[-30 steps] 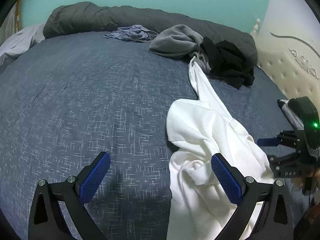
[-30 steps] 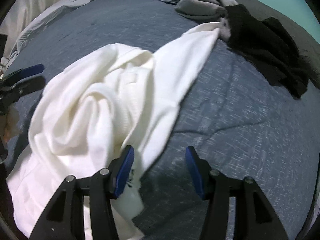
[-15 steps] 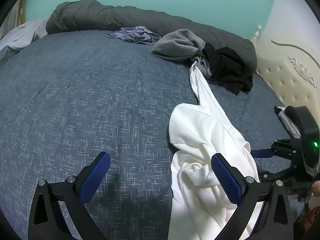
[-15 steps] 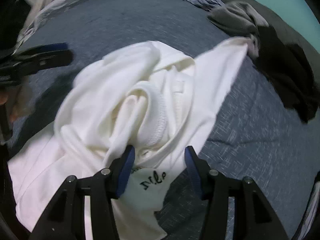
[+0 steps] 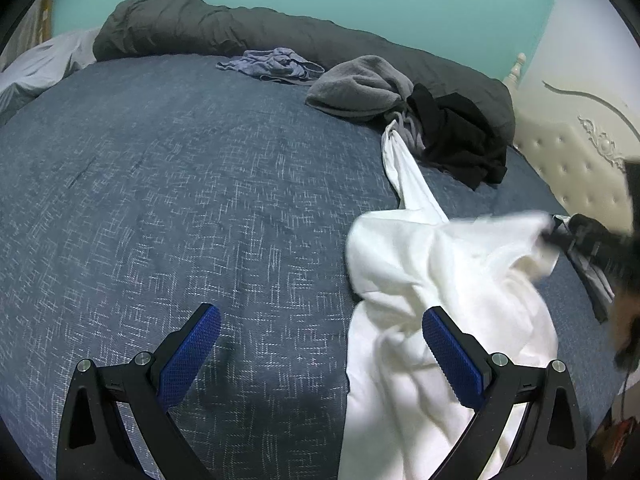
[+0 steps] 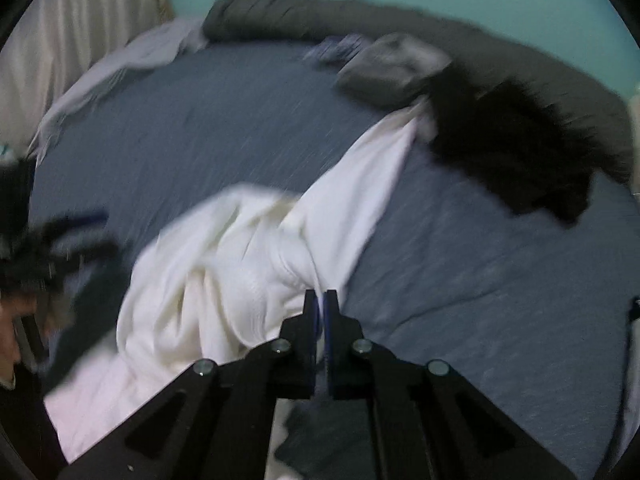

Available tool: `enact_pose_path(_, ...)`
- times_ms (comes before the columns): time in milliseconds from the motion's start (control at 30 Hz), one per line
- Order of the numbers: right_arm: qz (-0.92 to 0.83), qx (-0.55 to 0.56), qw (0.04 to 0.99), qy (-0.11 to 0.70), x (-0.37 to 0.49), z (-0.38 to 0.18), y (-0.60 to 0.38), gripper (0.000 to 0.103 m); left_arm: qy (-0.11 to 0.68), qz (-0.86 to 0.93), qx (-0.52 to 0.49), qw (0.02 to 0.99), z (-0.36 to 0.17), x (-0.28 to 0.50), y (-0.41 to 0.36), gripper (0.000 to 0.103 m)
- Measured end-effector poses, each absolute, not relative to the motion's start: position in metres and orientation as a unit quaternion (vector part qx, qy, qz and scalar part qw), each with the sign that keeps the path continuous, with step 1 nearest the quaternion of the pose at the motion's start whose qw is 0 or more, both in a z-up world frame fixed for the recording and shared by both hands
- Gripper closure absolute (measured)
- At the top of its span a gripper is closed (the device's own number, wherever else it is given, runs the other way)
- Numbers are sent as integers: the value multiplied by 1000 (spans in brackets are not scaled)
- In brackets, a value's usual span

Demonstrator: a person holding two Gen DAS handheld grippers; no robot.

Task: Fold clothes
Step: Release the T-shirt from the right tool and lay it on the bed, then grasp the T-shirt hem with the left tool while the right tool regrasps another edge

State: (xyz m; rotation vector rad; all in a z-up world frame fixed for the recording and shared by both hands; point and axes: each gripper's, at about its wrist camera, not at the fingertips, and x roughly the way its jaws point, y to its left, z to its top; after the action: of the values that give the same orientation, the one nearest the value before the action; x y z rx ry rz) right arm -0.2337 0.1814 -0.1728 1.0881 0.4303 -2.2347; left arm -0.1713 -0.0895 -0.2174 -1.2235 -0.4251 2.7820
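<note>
White garment (image 5: 436,280): lay crumpled on bed (image 5: 180,200), long axis toward 12 o'clock, sleeve reaching the clothes pile (image 5: 400,104).
Right gripper (image 6: 320,308): clamped on garment's near edge, lifting it.
Left gripper (image 5: 320,344): spread wide, empty; garment at 2 o'clock, under its right finger.

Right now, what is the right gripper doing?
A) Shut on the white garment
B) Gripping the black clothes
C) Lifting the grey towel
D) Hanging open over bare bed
A: the right gripper has its jaws nearly together on a fold of the white garment, pulling it up, as the left wrist view also shows.
</note>
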Motion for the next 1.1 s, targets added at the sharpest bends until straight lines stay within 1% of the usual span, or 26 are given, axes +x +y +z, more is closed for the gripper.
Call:
enact_pose_path(100, -885, 368, 252, 131, -251, -135, 202, 101, -138, 905, -399, 38, -218, -172, -89, 0)
enact_pose_path(267, -878, 405, 213, 139, -267, -136, 208, 101, -139, 904, -403, 44, -221, -173, -85, 0)
enact_pose_path(367, -866, 437, 202, 137, -271, -156, 209, 101, -140, 904, -402, 50, -220, -172, -83, 0)
enact_pose_path(533, -848, 488, 198, 62, -285, -194, 227, 99, -147, 902, -400, 74, -220, -173, -78, 0)
enact_pose_path(633, -847, 497, 183, 30, -281, -209, 241, 93, -151, 900, -398, 91, -220, -173, -73, 0)
enact_pose_path(667, -850, 495, 180, 17, -279, -211, 246, 84, -152, 900, -398, 97, -220, -173, -72, 0)
enact_pose_path(700, -852, 493, 177, 3, -277, -213, 251, 78, -153, 899, -397, 102, -220, -173, -70, 0)
enact_pose_path(733, -853, 491, 174, -10, -275, -215, 256, 67, -154, 899, -397, 108, -220, -173, -69, 0)
enact_pose_path(767, -855, 489, 172, -25, -272, -217, 261, 64, -155, 898, -396, 113, -220, -173, -67, 0)
enact_pose_path(933, -859, 480, 163, -79, -258, -225, 290, 63, -145, 899, -394, 123, -217, -172, -55, 0)
enact_pose_path(1100, -849, 491, 171, -97, -248, -236, 302, 61, -136, 900, -394, 130, -215, -170, -44, 0)
